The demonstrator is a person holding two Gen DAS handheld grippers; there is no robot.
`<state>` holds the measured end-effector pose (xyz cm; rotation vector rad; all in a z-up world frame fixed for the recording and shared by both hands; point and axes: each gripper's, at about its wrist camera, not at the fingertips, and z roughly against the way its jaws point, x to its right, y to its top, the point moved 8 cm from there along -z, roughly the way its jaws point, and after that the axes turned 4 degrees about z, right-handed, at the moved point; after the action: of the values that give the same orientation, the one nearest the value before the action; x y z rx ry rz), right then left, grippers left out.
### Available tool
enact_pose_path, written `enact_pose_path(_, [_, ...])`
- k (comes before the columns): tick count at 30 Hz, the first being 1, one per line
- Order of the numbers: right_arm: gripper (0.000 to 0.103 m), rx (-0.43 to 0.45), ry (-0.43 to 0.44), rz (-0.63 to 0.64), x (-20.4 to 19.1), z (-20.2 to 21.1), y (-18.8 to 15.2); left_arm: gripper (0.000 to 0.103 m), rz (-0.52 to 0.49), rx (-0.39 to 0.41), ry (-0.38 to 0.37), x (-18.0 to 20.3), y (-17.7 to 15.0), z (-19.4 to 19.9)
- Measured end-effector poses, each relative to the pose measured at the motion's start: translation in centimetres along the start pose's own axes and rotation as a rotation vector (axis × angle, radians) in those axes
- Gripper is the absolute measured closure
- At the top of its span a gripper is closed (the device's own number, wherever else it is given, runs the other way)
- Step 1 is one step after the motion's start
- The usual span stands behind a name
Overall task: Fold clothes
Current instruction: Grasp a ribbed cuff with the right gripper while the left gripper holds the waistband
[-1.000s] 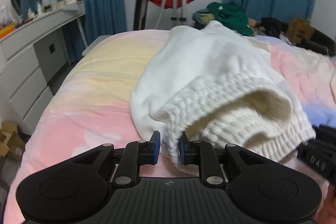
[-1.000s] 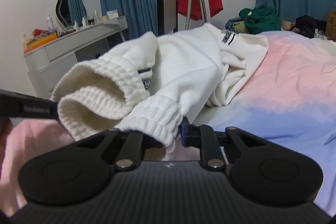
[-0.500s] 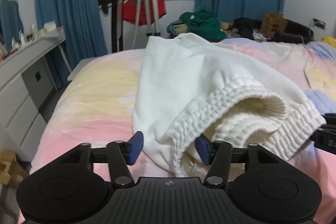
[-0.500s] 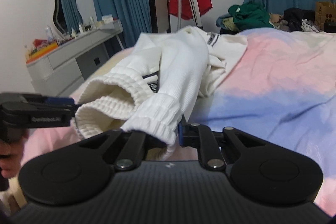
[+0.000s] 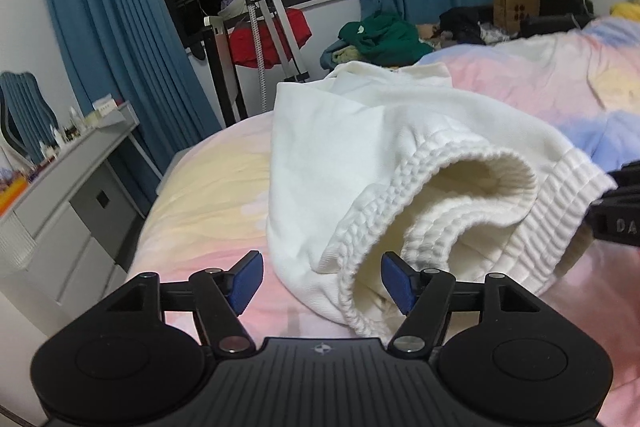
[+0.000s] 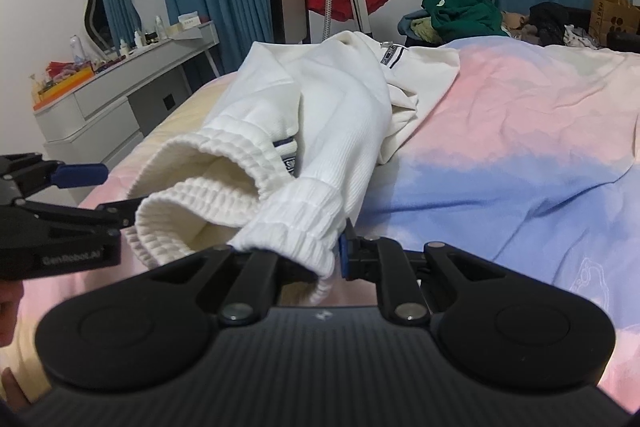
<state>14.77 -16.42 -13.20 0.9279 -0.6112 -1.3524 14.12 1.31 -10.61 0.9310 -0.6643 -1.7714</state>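
Observation:
A white sweatshirt (image 5: 360, 147) lies folded on the pastel bed (image 5: 200, 195), its ribbed hem toward me. My left gripper (image 5: 322, 281) is open, with the hem's left corner lying loose between its blue pads. In the right wrist view the sweatshirt (image 6: 340, 115) runs away from me, and my right gripper (image 6: 316, 251) is shut on its ribbed cuff (image 6: 296, 227). The left gripper (image 6: 60, 203) shows there at the left edge, open. The right gripper (image 5: 620, 215) shows at the right edge of the left wrist view.
A grey dresser (image 5: 60, 195) with bottles and a mirror stands left of the bed. Blue curtains (image 5: 120, 47), a garment steamer stand (image 5: 264, 27) and a red cloth are behind. A green clothes pile (image 5: 380, 35) and a paper bag (image 5: 516, 7) lie at the far side.
My left gripper has opened and let go of the hem corner, which now rests on the bed. My right gripper stays shut on the cuff and both views have drawn back a little.

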Motion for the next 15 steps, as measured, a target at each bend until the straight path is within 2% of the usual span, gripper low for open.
enact_pose_path(7, [0.090,-0.010,-0.010,-0.001,0.0,-0.2,-0.1,0.031,0.021,0.044,-0.019,0.0,0.8,0.3])
enact_pose_path(15, [0.090,-0.017,-0.017,0.013,-0.2,-0.4,-0.4,0.028,0.058,0.101,-0.086,1.0,2.2,0.2])
